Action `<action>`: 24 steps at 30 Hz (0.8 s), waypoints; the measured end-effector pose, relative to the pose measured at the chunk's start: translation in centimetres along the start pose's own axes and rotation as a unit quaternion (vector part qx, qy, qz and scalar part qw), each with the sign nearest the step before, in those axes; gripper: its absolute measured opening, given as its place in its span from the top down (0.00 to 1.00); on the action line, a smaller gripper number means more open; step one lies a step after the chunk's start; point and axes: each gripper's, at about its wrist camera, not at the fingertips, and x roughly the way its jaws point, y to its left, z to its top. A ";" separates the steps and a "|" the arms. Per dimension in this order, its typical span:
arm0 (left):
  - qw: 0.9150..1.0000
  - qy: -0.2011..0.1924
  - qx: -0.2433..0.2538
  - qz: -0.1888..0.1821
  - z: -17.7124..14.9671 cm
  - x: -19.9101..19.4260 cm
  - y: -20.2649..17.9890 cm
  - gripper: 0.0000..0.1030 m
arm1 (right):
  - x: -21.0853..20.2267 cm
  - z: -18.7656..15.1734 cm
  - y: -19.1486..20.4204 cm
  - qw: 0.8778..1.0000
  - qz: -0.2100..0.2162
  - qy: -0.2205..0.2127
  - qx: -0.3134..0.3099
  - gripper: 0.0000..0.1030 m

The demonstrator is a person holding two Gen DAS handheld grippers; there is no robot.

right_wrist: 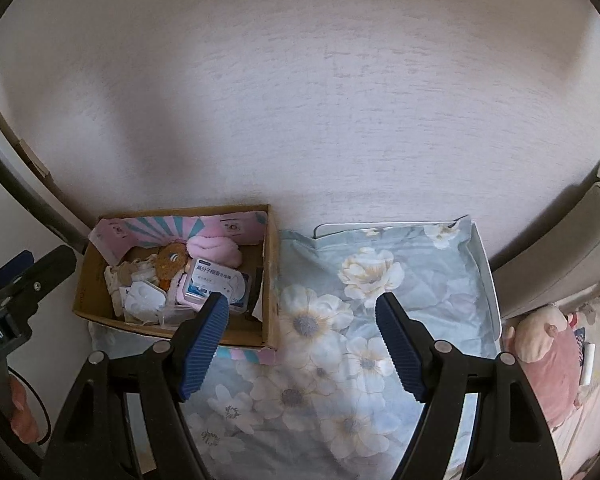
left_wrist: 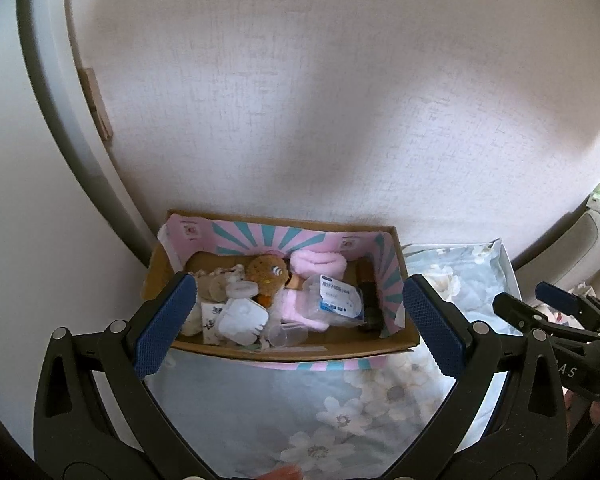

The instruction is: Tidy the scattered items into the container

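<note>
A cardboard box (left_wrist: 392, 344) (right_wrist: 270, 280) with a pink and teal lining stands against the wall on a floral cloth. Inside lie a pink fluffy cloth (left_wrist: 318, 264) (right_wrist: 216, 248), a brown round plush (left_wrist: 266, 274), a clear plastic tub with a blue-white label (left_wrist: 336, 296) (right_wrist: 214, 282), white cases (left_wrist: 242, 318) (right_wrist: 144, 300), a clear cup (left_wrist: 286, 334) and a dark bottle (left_wrist: 368, 292). My left gripper (left_wrist: 300, 320) hovers open over the box's front, holding nothing. My right gripper (right_wrist: 302, 344) is open and empty above the cloth, right of the box. Each gripper shows in the other's view: right (left_wrist: 536, 300), left (right_wrist: 32, 266).
The light blue floral cloth (left_wrist: 340, 412) (right_wrist: 364, 320) covers a flat surface with a white edge (right_wrist: 488, 280) on its right. A pale wall rises directly behind. A pink plush cushion (right_wrist: 544, 356) and a grey seat back (right_wrist: 560, 248) sit at the right. A hand (right_wrist: 20, 412) grips the left tool's handle.
</note>
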 end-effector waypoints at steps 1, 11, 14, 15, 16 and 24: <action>1.000 -0.004 0.001 0.001 0.1 -0.2 0.0 0.00 | -0.1 0.0 0.0 1.000 -0.002 -0.003 0.000 0.30; 1.000 -0.021 0.001 -0.003 0.6 -1.4 -0.1 0.00 | -1.2 -0.2 0.2 1.000 -0.006 -0.019 -0.006 0.30; 1.000 -0.026 0.002 -0.003 0.7 -1.8 -0.2 0.00 | -1.6 -0.3 0.3 1.000 -0.005 -0.023 -0.011 0.30; 1.000 -0.028 0.003 -0.003 0.7 -1.9 -0.3 0.00 | -1.7 -0.4 0.4 1.000 -0.006 -0.024 -0.012 0.30; 1.000 -0.031 0.003 -0.002 0.7 -2.1 -0.3 0.00 | -1.8 -0.4 0.4 1.000 -0.006 -0.025 -0.013 0.30; 0.999 -0.052 -0.003 0.003 0.8 -2.7 0.0 0.00 | -2.1 -0.6 0.7 1.000 -0.004 -0.027 -0.015 0.30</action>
